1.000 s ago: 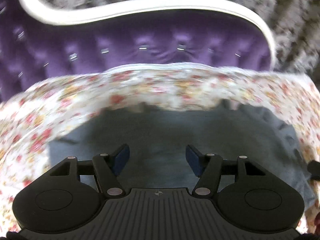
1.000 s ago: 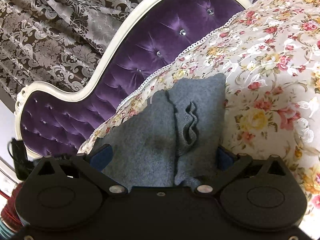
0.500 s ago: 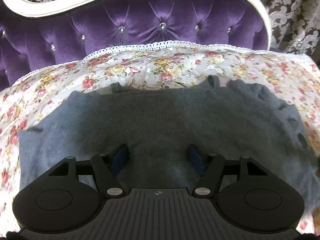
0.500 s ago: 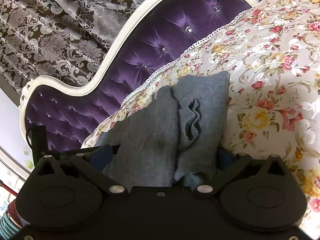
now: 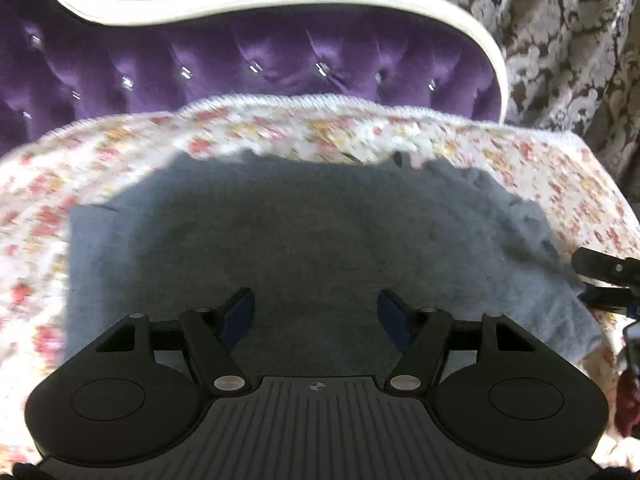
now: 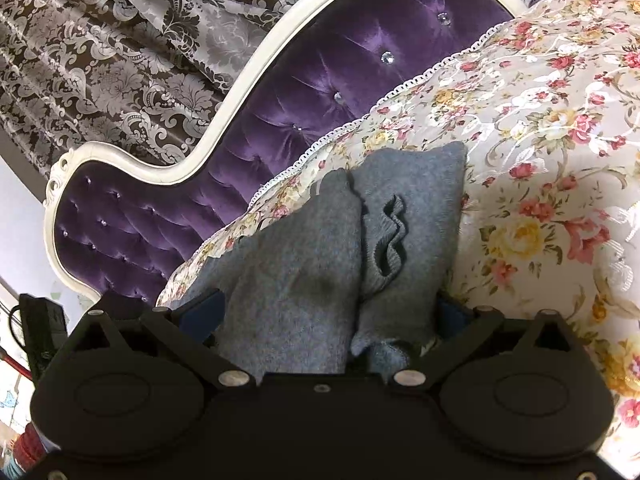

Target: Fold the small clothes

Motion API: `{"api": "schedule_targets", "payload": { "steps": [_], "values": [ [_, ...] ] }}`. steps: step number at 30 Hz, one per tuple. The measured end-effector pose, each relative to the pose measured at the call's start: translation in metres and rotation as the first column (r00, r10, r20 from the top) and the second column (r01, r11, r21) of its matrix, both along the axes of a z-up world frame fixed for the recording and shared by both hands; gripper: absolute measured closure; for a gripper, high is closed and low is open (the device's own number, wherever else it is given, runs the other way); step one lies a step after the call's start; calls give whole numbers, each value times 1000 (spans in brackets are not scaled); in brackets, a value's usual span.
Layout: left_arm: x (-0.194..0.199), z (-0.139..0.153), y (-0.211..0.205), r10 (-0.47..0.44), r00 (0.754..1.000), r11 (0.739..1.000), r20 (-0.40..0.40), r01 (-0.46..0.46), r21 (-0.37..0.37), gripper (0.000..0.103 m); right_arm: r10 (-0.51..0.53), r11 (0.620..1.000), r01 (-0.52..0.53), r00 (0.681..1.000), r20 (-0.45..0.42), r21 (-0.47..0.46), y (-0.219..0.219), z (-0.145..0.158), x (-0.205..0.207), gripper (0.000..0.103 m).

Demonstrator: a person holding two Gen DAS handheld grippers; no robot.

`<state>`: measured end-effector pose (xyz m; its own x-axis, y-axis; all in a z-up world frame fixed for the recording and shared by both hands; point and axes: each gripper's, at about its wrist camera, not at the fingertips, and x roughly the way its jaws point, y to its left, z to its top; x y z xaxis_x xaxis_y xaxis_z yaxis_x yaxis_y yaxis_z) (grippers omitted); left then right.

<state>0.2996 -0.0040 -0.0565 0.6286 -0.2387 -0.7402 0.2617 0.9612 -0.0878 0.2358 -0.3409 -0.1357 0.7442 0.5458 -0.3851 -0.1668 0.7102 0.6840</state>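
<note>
A grey knitted garment (image 5: 304, 240) lies spread on the floral bedspread (image 5: 560, 176). My left gripper (image 5: 316, 314) is open and hovers low over its near edge, holding nothing. In the right wrist view the same garment (image 6: 304, 264) lies in folds with a ruffled edge (image 6: 390, 240). My right gripper (image 6: 326, 312) is wide open with the cloth lying between its blue pads (image 6: 200, 312). Its tips show at the right edge of the left wrist view (image 5: 604, 276), at the garment's right edge.
A purple tufted headboard (image 5: 280, 68) with a white frame (image 6: 224, 120) runs along the far side of the bed. Patterned damask curtains (image 6: 120, 60) hang behind it. A black device (image 6: 38, 332) sits at the left edge of the right wrist view.
The left gripper has dropped back closer to the garment after a pulled-back view half a second ago. The right gripper has tilted slightly; the garment's folds are the same.
</note>
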Motion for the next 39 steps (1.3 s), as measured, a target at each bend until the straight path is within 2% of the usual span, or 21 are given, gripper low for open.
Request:
{"api": "schedule_targets", "payload": {
  "steps": [3, 8, 11, 13, 15, 16, 18, 21, 23, 26, 31, 34, 39],
  "values": [
    [-11, 7, 21, 47, 998, 999, 46, -47, 14, 36, 7, 1000, -7, 1000, -10, 10, -1, 0, 3, 0],
    [-12, 5, 58, 105, 994, 995, -9, -105, 4, 36, 79, 996, -78, 996, -46, 32, 3, 2, 17, 0],
    [-17, 3, 80, 118, 993, 993, 1, -118, -6, 36, 97, 995, -97, 993, -68, 5, 13, 5, 24, 0],
    [-20, 5, 91, 121, 992, 993, 25, -121, -1, 36, 85, 996, -87, 993, -81, -20, 19, 6, 27, 11],
    [-20, 6, 99, 116, 992, 993, 46, -117, 18, 36, 72, 996, -78, 991, -112, -48, 24, 5, 30, 49],
    [-19, 6, 102, 119, 991, 992, 56, -121, 27, 36, 57, 995, -67, 990, -126, -75, 28, 6, 31, 57],
    [-18, 6, 111, 140, 987, 990, 75, -141, 17, 36, 23, 985, -46, 991, -135, -167, 39, 13, 30, 61],
    [-11, 11, 121, 129, 990, 992, 51, -129, -8, 36, -21, 958, -16, 992, -124, -285, 56, 34, 26, 68],
    [-10, 17, 129, 142, 987, 989, 72, -139, -44, 36, -51, 932, 6, 992, -116, -361, 70, 54, 27, 68],
    [-9, 22, 143, 162, 984, 984, 81, -155, -85, 36, -34, 898, -4, 996, -80, -441, 100, 82, 31, 70],
    [-4, 16, 165, 221, 973, 971, 66, -213, -107, 36, 77, 866, -86, 996, -39, -493, 165, 112, 44, 74],
    [0, 14, 180, 252, 967, 960, 41, -244, -135, 36, 158, 857, -150, 987, -25, -494, 213, 117, 53, 75],
    [-1, 14, 200, 295, 955, 944, 31, -286, -162, 36, 270, 820, -249, 962, -34, -515, 291, 100, 63, 76]
  ]
}}
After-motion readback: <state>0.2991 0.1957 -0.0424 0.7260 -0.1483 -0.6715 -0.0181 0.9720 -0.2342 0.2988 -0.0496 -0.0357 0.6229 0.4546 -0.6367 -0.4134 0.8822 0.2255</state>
